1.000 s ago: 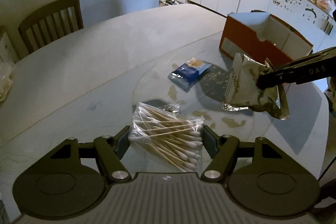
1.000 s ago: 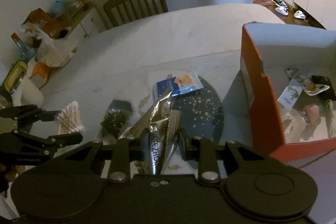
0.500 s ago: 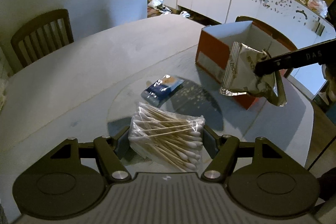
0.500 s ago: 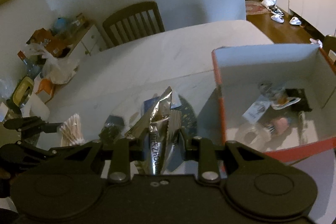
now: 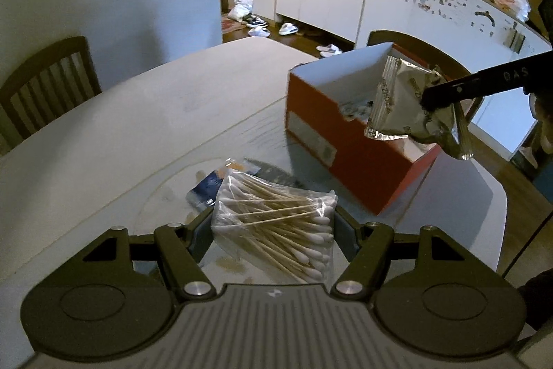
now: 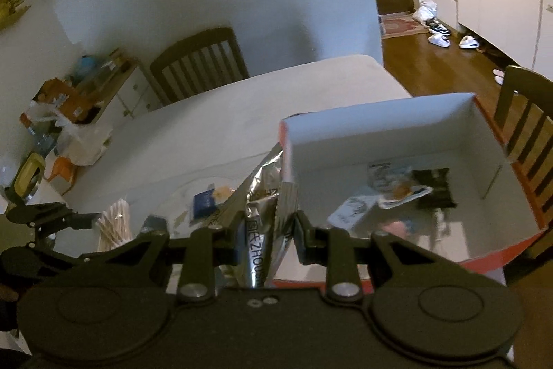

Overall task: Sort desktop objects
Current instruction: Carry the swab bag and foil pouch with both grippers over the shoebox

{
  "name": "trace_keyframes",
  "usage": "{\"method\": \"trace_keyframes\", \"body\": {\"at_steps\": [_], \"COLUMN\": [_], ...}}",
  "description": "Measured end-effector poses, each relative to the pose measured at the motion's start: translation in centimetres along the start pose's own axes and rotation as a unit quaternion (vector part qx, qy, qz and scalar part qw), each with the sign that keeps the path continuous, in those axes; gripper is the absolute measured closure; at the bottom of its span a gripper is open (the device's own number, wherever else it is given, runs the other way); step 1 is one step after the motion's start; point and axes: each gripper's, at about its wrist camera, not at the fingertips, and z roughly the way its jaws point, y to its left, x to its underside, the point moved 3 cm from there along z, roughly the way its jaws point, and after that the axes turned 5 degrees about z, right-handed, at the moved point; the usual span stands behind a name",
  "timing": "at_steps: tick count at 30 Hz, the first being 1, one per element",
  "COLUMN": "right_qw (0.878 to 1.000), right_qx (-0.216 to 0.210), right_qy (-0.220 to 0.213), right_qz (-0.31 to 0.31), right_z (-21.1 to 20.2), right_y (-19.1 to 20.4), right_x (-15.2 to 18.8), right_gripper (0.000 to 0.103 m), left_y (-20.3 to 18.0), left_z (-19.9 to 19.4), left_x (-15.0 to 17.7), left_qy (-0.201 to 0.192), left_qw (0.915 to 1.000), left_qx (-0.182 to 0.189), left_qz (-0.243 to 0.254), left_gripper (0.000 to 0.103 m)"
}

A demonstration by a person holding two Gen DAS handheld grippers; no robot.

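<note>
Both tongs are loaded. The left gripper [image 5: 274, 223] is clamped on a swab bag [image 5: 276, 223], pinched across its width and lifted clear of the table [image 5: 103, 144]; swabs are seen lying crosswise, so the pack is kept from sagging out. The right gripper [image 6: 266, 232] is closed on a foil pouch [image 6: 262, 223], gripped by one end so the rest hangs free for a clean drop. In the left view the pouch is held at the near right rim of the box [image 5: 352, 158], partly over the opening. The box is open-topped, already loaded with small packets on its floor, so it is judged the sort target. A blue packet [image 6: 204, 201] is left on the table, just left of the box. Next step is judged to be releasing the pouch, then the swabs. Risk: the pouch snagging on the box wall.
</note>
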Motion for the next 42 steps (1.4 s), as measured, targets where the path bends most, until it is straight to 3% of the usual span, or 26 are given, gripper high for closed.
{"method": "trace_keyframes", "body": {"at_steps": [17,31,42], "right_qw": [0.998,0.997,0.997], "right_qx": [0.046,0.057,0.049], "right_qy": [-0.026,-0.024,-0.004], "right_qz": [0.040,0.048,0.053], "right_z": [-2.3,-0.5,1.8], "right_y": [-9.9,-14.0,-15.6], "right_x": [-1.9,-3.5,-4.1], "right_gripper": [0.076,0.076,0.076], "left_y": [-7.4,-11.4,-12.9], "left_z": [5.1,10.6,15.3], "left_x": [-7.5,-11.9,-13.4], "left_qy": [-0.008,0.010,0.038], "left_qw": [0.9979,0.9948,0.9919], "left_qx": [0.026,0.029,0.036], "left_qz": [0.058,0.097,0.116], "left_gripper": [0.033,0.033,0.033]}}
